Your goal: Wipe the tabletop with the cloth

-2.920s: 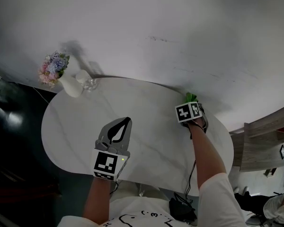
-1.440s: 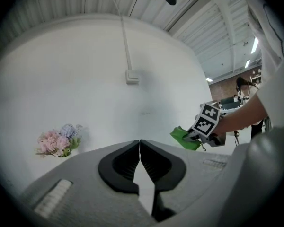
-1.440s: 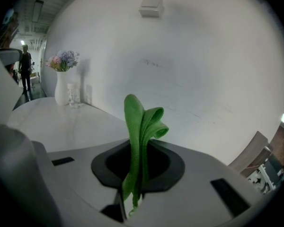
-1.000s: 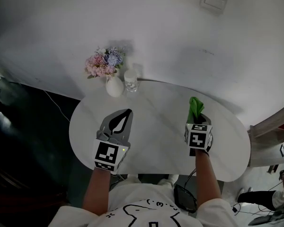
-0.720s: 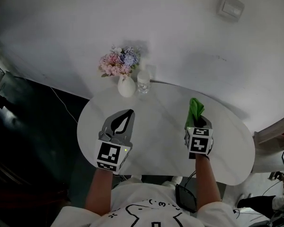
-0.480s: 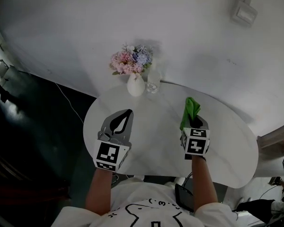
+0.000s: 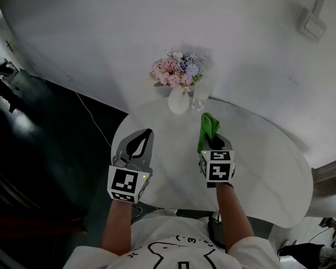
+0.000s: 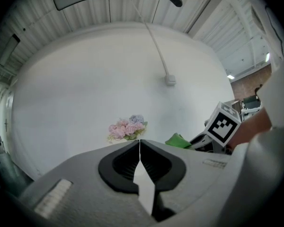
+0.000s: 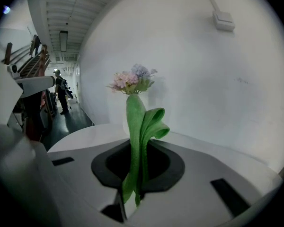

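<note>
The table (image 7: 263,167) stands against the wall (image 7: 101,27). At its far edge, a vase (image 7: 178,101) holding flowers (image 7: 178,70) stands close to the wall, with a glass (image 7: 199,102) just beside it on the right. Nearer than both, the cloth (image 7: 207,129) sticks out from the right gripper (image 7: 215,144), whose jaws are pinched on it. The left gripper (image 7: 147,133), jaws together on nothing, is over the table's near left part, to the left of the right gripper. A wall box (image 7: 312,25) sits far right on the wall.

In the right gripper view the cloth (image 9: 135,126) covers the vase (image 7: 178,101); we see only flowers (image 9: 132,82). Cloth's lower end vanishes between the right tongs (image 7: 214,143). We cannot read the corridor figure (image 9: 61,91): too small.
</note>
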A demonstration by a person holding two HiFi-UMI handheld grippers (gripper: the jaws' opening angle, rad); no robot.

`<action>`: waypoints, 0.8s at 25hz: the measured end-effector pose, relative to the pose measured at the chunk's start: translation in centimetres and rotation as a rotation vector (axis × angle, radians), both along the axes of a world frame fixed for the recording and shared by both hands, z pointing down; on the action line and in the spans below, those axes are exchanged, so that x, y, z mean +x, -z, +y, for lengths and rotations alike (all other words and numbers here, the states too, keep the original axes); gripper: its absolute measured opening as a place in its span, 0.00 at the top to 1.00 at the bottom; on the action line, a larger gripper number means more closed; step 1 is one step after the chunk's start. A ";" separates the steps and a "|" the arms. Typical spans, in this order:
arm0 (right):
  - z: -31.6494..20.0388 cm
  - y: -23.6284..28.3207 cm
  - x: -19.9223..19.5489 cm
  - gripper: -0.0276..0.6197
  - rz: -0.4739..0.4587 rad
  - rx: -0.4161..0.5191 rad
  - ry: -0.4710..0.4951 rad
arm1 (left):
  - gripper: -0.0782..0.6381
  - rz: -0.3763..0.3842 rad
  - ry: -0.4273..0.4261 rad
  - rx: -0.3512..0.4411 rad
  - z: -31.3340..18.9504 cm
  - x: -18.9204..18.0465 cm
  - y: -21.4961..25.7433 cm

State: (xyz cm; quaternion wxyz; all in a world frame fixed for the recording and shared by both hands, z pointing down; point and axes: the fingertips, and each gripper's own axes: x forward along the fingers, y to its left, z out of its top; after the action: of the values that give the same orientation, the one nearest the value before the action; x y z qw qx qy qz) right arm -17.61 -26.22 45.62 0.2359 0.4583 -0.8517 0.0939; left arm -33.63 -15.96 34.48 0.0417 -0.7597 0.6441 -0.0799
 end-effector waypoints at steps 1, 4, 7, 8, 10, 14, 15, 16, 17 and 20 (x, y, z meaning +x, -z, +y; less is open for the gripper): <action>0.2 -0.2 -1.1 0.89 -0.004 -0.007 0.022 | 0.87 0.002 0.011 -0.003 0.2 -0.6 -0.2; 1.0 -0.9 -4.3 0.89 -0.015 -0.028 0.085 | 0.87 0.008 0.044 -0.012 0.8 -2.4 -0.7; 1.8 -1.6 -7.1 0.89 -0.022 -0.052 0.140 | 0.87 0.015 0.070 -0.014 1.5 -3.9 -1.0; 2.0 -2.0 -8.0 0.89 -0.025 -0.064 0.153 | 0.87 0.016 0.077 -0.015 1.7 -4.3 -1.2; 2.4 -2.7 -9.7 0.89 -0.035 -0.089 0.178 | 0.87 0.020 0.091 -0.021 2.0 -5.0 -1.6; 2.8 -3.9 -13.2 0.89 -0.047 -0.125 0.232 | 0.87 0.036 0.118 -0.047 2.6 -6.1 -3.0; 2.9 -4.2 -14.0 0.89 -0.050 -0.133 0.244 | 0.87 0.041 0.124 -0.055 2.7 -6.4 -3.4; 3.0 -4.4 -14.8 0.89 -0.054 -0.142 0.255 | 0.87 0.045 0.129 -0.060 2.8 -6.6 -3.7; 3.0 -4.7 -15.6 0.89 -0.059 -0.151 0.264 | 0.87 0.051 0.133 -0.062 2.8 -6.8 -3.8; 3.5 -5.2 -18.3 0.89 -0.080 -0.182 0.303 | 0.87 0.060 0.142 -0.065 2.9 -7.2 -4.0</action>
State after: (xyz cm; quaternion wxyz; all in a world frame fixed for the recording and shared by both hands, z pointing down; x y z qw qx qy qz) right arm -35.92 -22.72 50.81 0.2538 0.2975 -0.9077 0.1522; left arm -40.86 -13.05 38.49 -0.0081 -0.7152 0.6942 -0.0806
